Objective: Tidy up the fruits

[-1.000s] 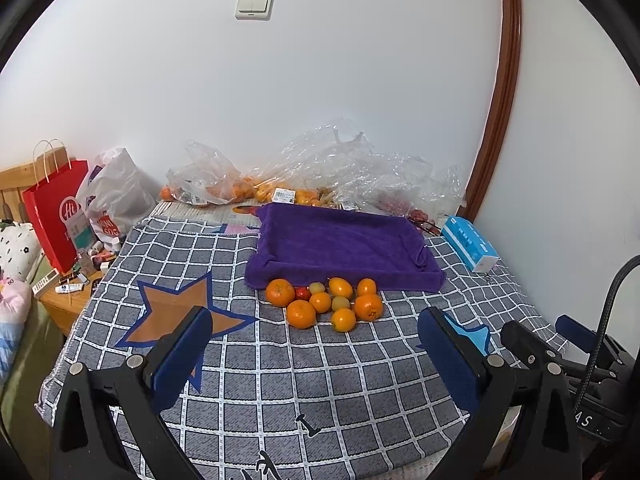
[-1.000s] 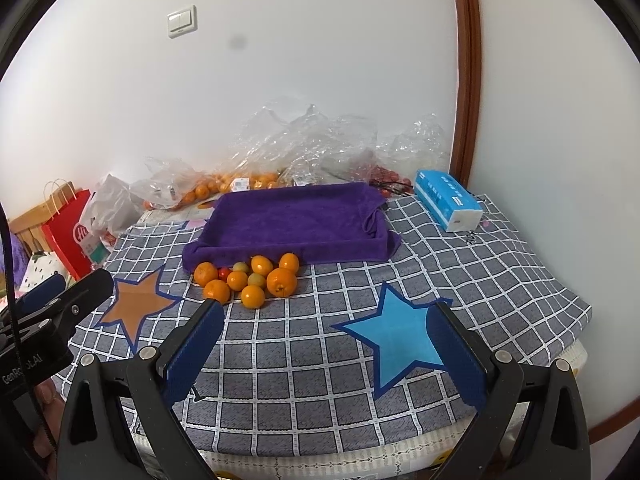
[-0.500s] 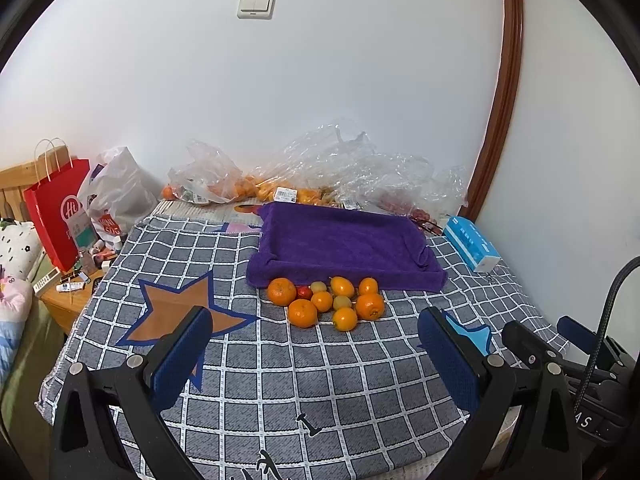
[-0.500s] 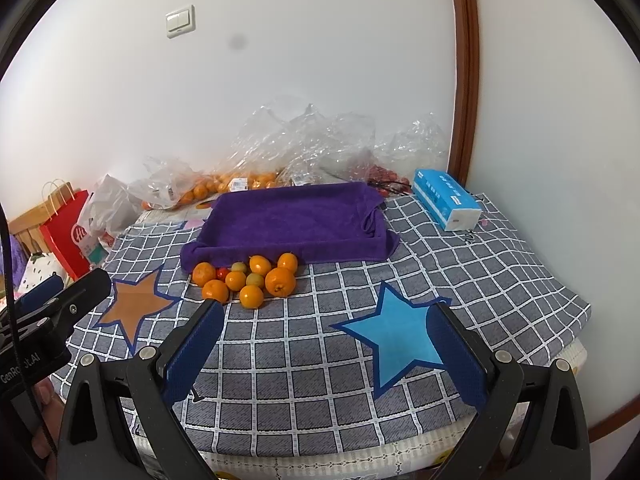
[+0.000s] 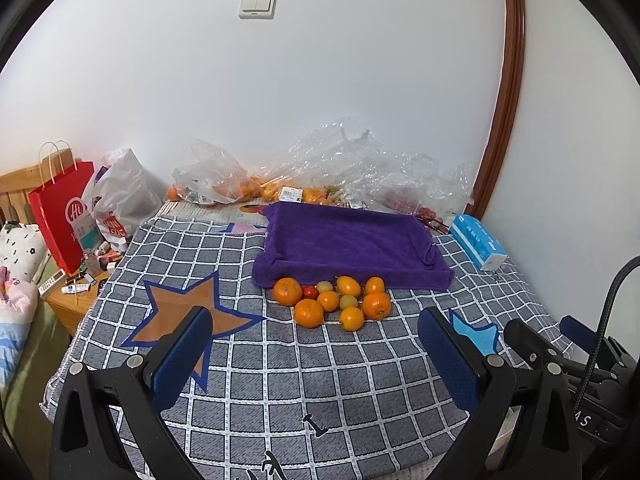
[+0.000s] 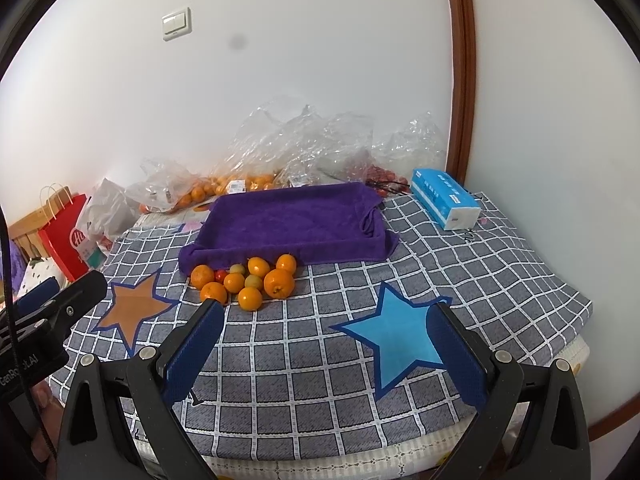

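Jaws spread; fruit cluster (image 5: 334, 300) lengthwise along tray (image 5: 352, 240).

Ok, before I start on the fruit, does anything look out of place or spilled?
The loose fruit sits in a heap on the checked cloth, against the empty purple towel tray, not in it. Crumpled plastic bags clutter the wall. Nothing looks spilled or damaged.

Both tongs (image 5: 312, 350) (image 6: 326, 340) have black triangular frames, silver screws and textured blue pads (image 6: 194, 354); black cable trails beside.

fruit pile (image 5: 332, 301) just before towel tray (image 5: 352, 244), bags (image 5: 320, 172) behind, tissue box (image 5: 478, 244) right
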